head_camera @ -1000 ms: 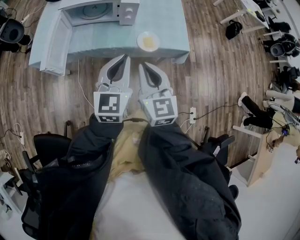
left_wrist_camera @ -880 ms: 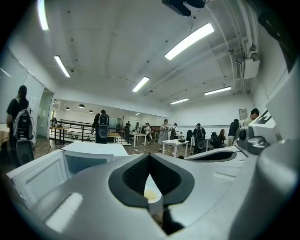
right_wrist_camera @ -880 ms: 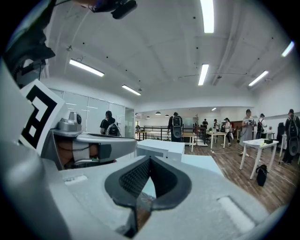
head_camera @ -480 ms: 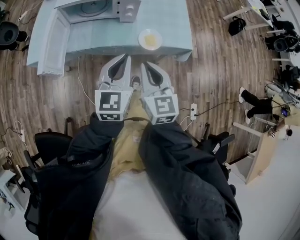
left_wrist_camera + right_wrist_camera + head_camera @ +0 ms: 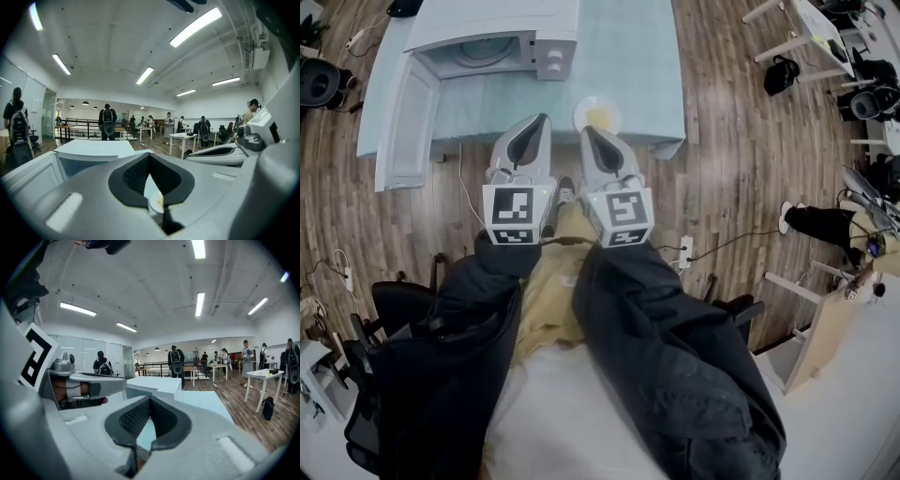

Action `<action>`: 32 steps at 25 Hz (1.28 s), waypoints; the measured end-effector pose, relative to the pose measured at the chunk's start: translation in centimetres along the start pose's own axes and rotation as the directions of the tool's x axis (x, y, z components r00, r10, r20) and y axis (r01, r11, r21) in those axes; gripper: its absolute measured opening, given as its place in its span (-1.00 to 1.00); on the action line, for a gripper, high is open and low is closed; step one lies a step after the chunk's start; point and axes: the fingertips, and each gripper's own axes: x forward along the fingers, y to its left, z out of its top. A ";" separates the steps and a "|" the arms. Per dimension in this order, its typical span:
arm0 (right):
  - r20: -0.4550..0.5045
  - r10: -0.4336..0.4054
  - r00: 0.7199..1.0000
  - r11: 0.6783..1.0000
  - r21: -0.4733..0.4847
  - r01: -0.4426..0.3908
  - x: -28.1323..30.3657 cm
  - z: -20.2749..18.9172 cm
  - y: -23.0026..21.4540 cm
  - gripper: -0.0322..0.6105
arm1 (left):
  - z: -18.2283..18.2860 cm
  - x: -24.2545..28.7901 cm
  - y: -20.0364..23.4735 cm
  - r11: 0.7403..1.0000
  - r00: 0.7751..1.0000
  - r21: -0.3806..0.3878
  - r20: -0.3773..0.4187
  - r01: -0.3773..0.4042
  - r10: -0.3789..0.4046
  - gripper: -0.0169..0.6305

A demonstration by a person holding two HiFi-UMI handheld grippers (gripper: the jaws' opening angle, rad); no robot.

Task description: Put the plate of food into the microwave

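Note:
A white plate (image 5: 598, 114) of yellow food sits near the front edge of the light blue table (image 5: 628, 56). To its left stands the white microwave (image 5: 492, 42), its door (image 5: 405, 127) swung open toward me. My left gripper (image 5: 544, 119) is shut and empty, its tip over the table's front edge just left of the plate. Beside it my right gripper (image 5: 584, 131) is also shut and empty, tip just short of the plate. In the left gripper view the plate (image 5: 157, 202) shows through the gap behind the closed left gripper (image 5: 149, 155). The right gripper (image 5: 150, 398) faces the table top.
A power strip (image 5: 684, 230) and cables lie on the wooden floor below the table. Black office chairs (image 5: 403, 300) stand at my left and right. White desks (image 5: 811, 23) and bags are at the far right. Several people stand at the back of the room.
Both grippers have moved forward together toward the table. Their tips, earlier over the floor short of the table, are now at its front edge by the plate. Both stay shut.

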 end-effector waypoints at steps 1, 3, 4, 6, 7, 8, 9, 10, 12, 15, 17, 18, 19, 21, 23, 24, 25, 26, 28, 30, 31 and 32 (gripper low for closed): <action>-0.004 0.001 1.000 1.000 0.003 -0.001 0.6 0.0 -0.8 -0.91 | 0.0 0.7 0.1 1.000 1.000 -0.002 -0.008 -0.006 0.006 -0.96; -0.017 0.006 1.000 1.000 0.010 -0.006 1.8 0.0 -2.1 -0.90 | -0.4 2.3 0.4 1.000 1.000 -0.007 -0.028 -0.014 0.014 -0.96; -0.025 0.011 1.000 1.000 0.016 -0.011 2.4 -0.1 -2.6 -0.90 | -0.7 3.1 0.6 1.000 0.999 -0.009 -0.041 -0.016 0.015 -0.96; -0.044 0.024 0.999 0.999 0.032 -0.023 3.7 -0.6 -3.5 -0.90 | -1.8 4.5 0.8 1.000 0.997 -0.020 -0.080 -0.011 0.010 -0.96; -0.057 0.029 0.998 0.999 0.042 -0.027 4.3 -1.0 -3.9 -0.90 | -2.5 5.2 0.8 1.000 0.995 -0.031 -0.105 -0.007 0.003 -0.96; -0.069 0.033 0.997 0.998 0.054 -0.029 4.8 -1.4 -4.4 -0.90 | -3.2 5.8 0.8 0.999 0.992 -0.044 -0.130 -0.004 -0.002 -0.96; -0.078 0.035 0.996 0.997 0.066 -0.030 5.2 -1.8 -5.0 -0.90 | -3.9 6.3 0.8 0.998 0.988 -0.056 -0.153 -0.005 -0.004 -0.96; -0.086 0.037 0.996 0.997 0.076 -0.031 5.5 -2.2 -5.6 -0.90 | -4.6 6.8 0.9 0.998 0.985 -0.062 -0.175 -0.009 -0.003 -0.96; -0.110 0.043 0.993 0.995 0.099 -0.032 6.2 -3.3 -6.9 -0.90 | -5.8 7.8 1.2 0.998 0.977 -0.066 -0.213 -0.018 0.003 -0.96; -0.143 0.037 0.989 0.991 0.131 -0.018 6.8 -4.8 -8.9 -0.90 | -7.6 9.2 1.4 0.998 0.965 -0.065 -0.264 -0.021 0.003 -0.96; -0.158 0.030 0.987 0.989 0.148 -0.007 7.1 -5.7 -10.1 -0.90 | -8.8 10.0 1.6 0.998 0.956 -0.064 -0.294 -0.023 0.004 -0.96; -0.166 0.031 0.986 0.988 0.157 -0.005 7.3 -6.2 -10.5 -0.90 | -9.3 10.3 1.7 0.997 0.951 -0.066 -0.310 -0.027 0.006 -0.96; -0.175 0.034 0.984 0.986 0.167 -0.004 7.4 -6.6 -10.8 -0.90 | -9.7 10.5 1.9 0.997 0.946 -0.070 -0.325 -0.032 0.008 -0.96; -0.195 0.038 0.980 0.983 0.184 -0.001 7.7 -7.5 -11.6 -0.90 | -10.6 10.9 2.0 0.997 0.935 -0.072 -0.355 -0.038 0.010 -0.96; -0.223 0.037 0.974 0.980 0.198 0.008 7.9 -8.8 -12.2 -0.90 | -12.0 11.1 1.8 0.997 0.921 -0.074 -0.389 -0.037 0.006 -0.96; -0.239 0.035 0.970 0.979 0.205 0.015 8.0 -9.5 -12.5 -0.90 | -12.8 11.2 1.8 0.996 0.914 -0.075 -0.406 -0.037 0.003 -0.96; -0.255 0.033 0.966 0.977 0.211 0.023 8.1 -10.2 -12.7 -0.90 | -13.6 11.3 1.7 0.996 0.906 -0.079 -0.423 -0.036 -0.001 -0.96; -0.271 0.030 0.962 0.976 0.215 0.030 8.1 -10.9 -13.0 -0.90 | -14.4 11.4 1.8 0.996 0.899 -0.085 -0.438 -0.037 -0.004 -0.96; -0.300 0.024 0.954 0.974 0.222 0.046 8.2 -12.0 -13.3 -0.90 | -15.7 11.7 1.8 0.995 0.886 -0.096 -0.464 -0.037 -0.012 -0.96; -0.328 0.017 0.944 0.968 0.243 0.067 8.4 -13.0 -13.3 -0.90 | -16.9 11.6 2.0 0.994 0.871 -0.105 -0.490 -0.032 -0.024 -0.96; -0.342 0.011 0.940 0.962 0.260 0.083 8.4 -13.7 -13.3 -0.90 | -17.6 11.5 2.2 0.993 0.864 -0.112 -0.502 -0.026 -0.034 -0.96; -0.355 0.002 0.935 0.956 0.276 0.103 8.5 -14.3 -13.3 -0.90 | -18.2 11.5 2.4 0.993 0.858 -0.120 -0.512 -0.016 -0.048 -0.96</action>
